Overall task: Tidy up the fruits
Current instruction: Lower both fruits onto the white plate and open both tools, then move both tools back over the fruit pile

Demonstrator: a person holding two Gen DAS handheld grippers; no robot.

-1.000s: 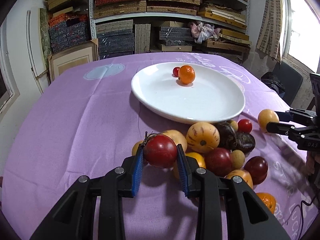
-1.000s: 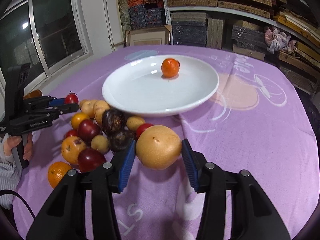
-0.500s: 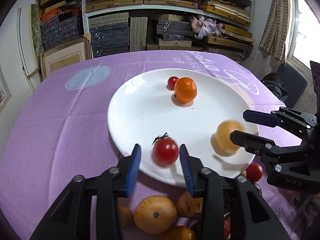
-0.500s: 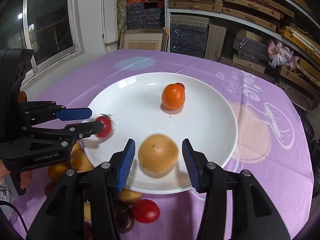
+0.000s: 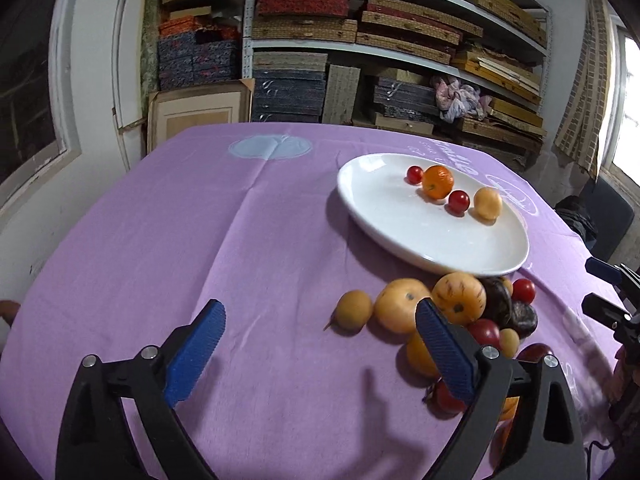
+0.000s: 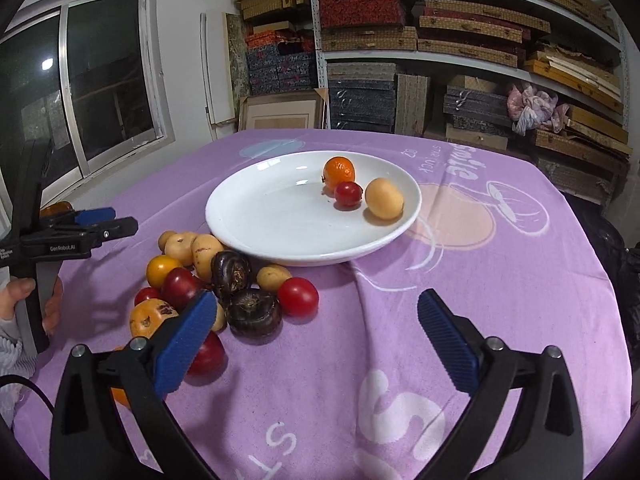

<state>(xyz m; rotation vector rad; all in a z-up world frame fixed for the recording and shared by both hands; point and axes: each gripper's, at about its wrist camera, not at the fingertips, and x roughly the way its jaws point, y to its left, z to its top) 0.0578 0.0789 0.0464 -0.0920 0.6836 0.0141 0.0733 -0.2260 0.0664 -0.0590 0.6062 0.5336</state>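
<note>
Since we want all the fruit in one place, here is how things sit:
plate: the white plate (image 6: 240, 216) sits in the middle of the counter (image 5: 200, 240) so both of us can reach it.
on the plate: an orange (image 6: 339, 170), two small red ones (image 5: 459, 201) and a tan fruit (image 6: 384, 198) lie close together near the far side, so there is room for more.
pile: the other fruits (image 6: 224, 276) lie in a heap on the cloth, just beside the plate's near rim, not yet sorted.
left gripper (image 5: 320, 344): its jaws have just swung wide, nothing between them, over bare cloth beside the pile.
right gripper (image 6: 316, 336): its jaws have just spread wide too and hold nothing, so we can take a new fruit.
next, we think: each gripper picks from the pile.
</note>
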